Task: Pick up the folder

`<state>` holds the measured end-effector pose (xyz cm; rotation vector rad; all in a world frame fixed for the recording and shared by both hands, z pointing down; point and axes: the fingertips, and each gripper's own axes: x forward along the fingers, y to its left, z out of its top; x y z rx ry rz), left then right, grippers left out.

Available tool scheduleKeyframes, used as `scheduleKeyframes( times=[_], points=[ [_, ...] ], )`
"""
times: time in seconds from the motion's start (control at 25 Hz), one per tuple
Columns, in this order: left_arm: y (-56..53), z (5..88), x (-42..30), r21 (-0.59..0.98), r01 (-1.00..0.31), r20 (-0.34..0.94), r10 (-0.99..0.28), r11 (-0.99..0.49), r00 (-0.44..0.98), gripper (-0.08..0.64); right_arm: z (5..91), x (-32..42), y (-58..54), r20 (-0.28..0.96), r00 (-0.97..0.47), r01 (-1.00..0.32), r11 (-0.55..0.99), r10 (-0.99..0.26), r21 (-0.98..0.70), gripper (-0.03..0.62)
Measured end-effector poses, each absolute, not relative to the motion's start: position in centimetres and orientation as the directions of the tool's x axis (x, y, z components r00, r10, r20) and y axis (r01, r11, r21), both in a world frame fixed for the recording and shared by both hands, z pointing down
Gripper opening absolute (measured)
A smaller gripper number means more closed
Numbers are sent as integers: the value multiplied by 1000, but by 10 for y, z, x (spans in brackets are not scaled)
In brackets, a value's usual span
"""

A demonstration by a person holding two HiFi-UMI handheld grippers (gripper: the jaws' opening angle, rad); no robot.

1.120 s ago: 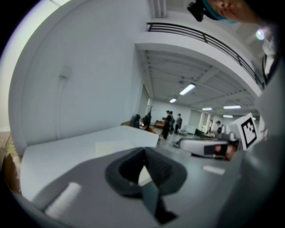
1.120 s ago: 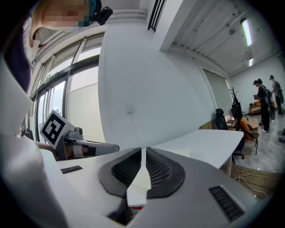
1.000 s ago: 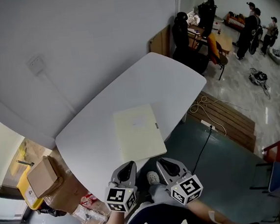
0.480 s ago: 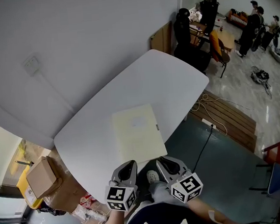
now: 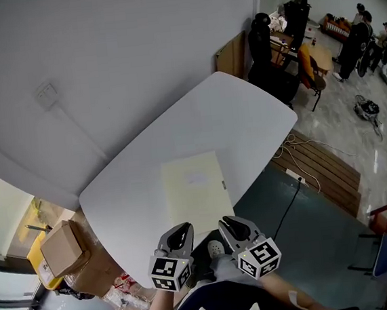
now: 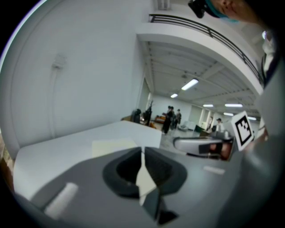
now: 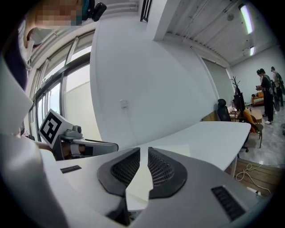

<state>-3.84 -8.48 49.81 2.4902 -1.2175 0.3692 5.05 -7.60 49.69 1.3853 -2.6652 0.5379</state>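
Observation:
A pale cream folder (image 5: 196, 191) lies flat on the white table (image 5: 245, 122), its near edge at the table's front rim. My left gripper (image 5: 181, 229) and right gripper (image 5: 226, 223) hover side by side just short of that rim, both shut with nothing between the jaws. In the left gripper view the folder (image 6: 113, 145) shows as a pale patch beyond the closed jaws of the left gripper (image 6: 143, 150). The right gripper view shows the folder (image 7: 178, 150) past the closed jaws of the right gripper (image 7: 144, 151), with the other gripper to its left.
Cardboard boxes (image 5: 63, 248) and clutter sit on the floor left of the table. A cable (image 5: 290, 203) runs over the dark floor at the right. Chairs, desks and several people (image 5: 356, 40) stand far off at the upper right. A wall runs behind the table.
Both grippers have edged slightly forward towards the table's front rim. The head view has shifted, so the table and folder sit a little lower in the picture. The jaws stay shut.

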Motion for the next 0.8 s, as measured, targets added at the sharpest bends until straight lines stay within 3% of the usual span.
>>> scheduleKeyframes(
  times=[0.48, 0.8],
  points=[
    [-116, 505, -47, 186, -817, 393, -721, -546, 571, 8, 503, 45, -110, 255, -598, -799, 540, -760, -265, 32],
    [-129, 517, -52, 203, -826, 423, -713, -527, 559, 42, 514, 41, -126, 292, -609, -792, 548, -737, -270, 94]
  ],
)
